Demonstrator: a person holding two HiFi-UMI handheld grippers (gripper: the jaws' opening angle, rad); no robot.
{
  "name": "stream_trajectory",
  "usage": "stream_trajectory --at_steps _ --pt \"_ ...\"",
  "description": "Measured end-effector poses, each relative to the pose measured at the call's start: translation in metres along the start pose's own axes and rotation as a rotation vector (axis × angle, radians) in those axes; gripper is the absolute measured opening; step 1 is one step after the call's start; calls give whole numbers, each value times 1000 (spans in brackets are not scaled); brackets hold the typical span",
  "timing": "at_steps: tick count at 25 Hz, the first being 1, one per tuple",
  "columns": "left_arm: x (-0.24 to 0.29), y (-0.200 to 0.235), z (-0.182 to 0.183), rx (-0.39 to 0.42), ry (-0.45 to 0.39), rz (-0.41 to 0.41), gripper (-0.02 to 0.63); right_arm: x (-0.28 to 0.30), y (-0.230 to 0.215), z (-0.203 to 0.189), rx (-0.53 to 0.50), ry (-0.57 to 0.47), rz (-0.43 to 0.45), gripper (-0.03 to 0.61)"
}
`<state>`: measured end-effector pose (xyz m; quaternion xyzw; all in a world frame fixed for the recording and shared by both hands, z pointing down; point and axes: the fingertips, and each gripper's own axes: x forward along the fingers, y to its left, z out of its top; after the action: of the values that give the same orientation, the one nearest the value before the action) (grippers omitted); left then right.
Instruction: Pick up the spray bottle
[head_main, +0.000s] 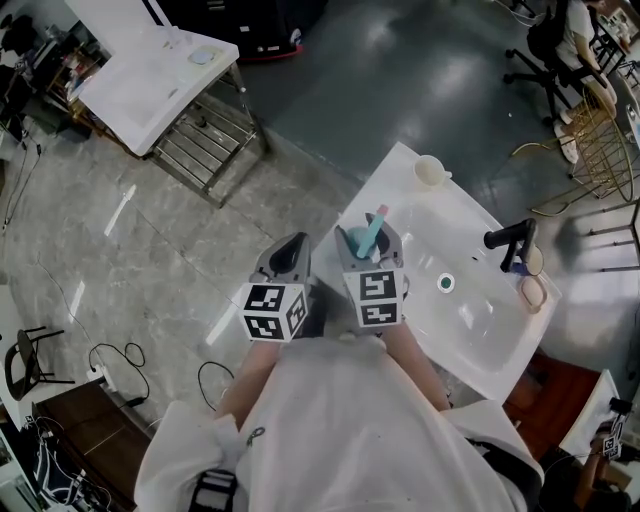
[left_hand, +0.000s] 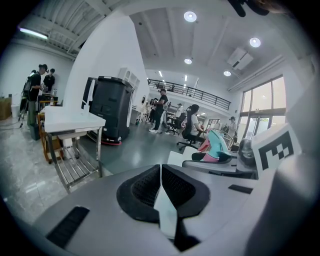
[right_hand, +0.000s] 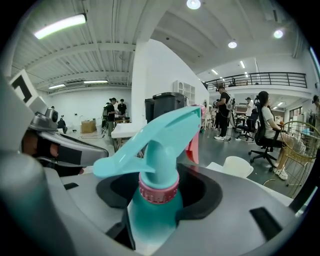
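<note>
The spray bottle (right_hand: 155, 200) is teal with a pink collar and a light blue trigger head. My right gripper (right_hand: 157, 197) is shut on its body just under the collar, and the bottle stands upright between the jaws. From the head view the right gripper (head_main: 368, 248) holds the spray bottle (head_main: 371, 233) over the left end of the white sink counter (head_main: 470, 335). My left gripper (head_main: 290, 255) hangs beside it over the floor, jaws together with nothing between them. The left gripper view shows that gripper (left_hand: 161, 187) and the spray bottle (left_hand: 218, 148) off to its right.
A black faucet (head_main: 512, 240) stands at the basin's far side, with a round drain (head_main: 446, 284) in the bowl. A white cup (head_main: 430, 171) sits on the counter's far corner. A white table (head_main: 155, 72) over a metal rack (head_main: 205, 140) stands at left. Cables (head_main: 120, 360) lie on the floor.
</note>
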<state>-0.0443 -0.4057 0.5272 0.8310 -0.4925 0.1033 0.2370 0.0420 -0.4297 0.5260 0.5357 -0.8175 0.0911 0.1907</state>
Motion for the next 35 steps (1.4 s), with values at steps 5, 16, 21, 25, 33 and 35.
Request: stream_trajectory --at_steps 5,16,21,25,33,35 --pt "-2 -11 2 10 -6 -19 32 -14 -4 7 -4 -12 -14 252" --pt "-1 -47 -5 39 -1 -72 32 -60 -23 23 10 -65 -61 252" --pt "-3 -73 -8 56 -4 -115 32 -86 -36 24 15 -85 -103 252" --pt "-3 -100 -7 71 -21 -160 32 -115 -48 29 7 -107 -143 252" --pt "-5 -145 -7 99 -59 -217 33 -163 -71 31 -7 -149 -222 252" --pt "-6 -154 -8 107 -69 -227 32 -172 -75 29 1 -155 -230 252"
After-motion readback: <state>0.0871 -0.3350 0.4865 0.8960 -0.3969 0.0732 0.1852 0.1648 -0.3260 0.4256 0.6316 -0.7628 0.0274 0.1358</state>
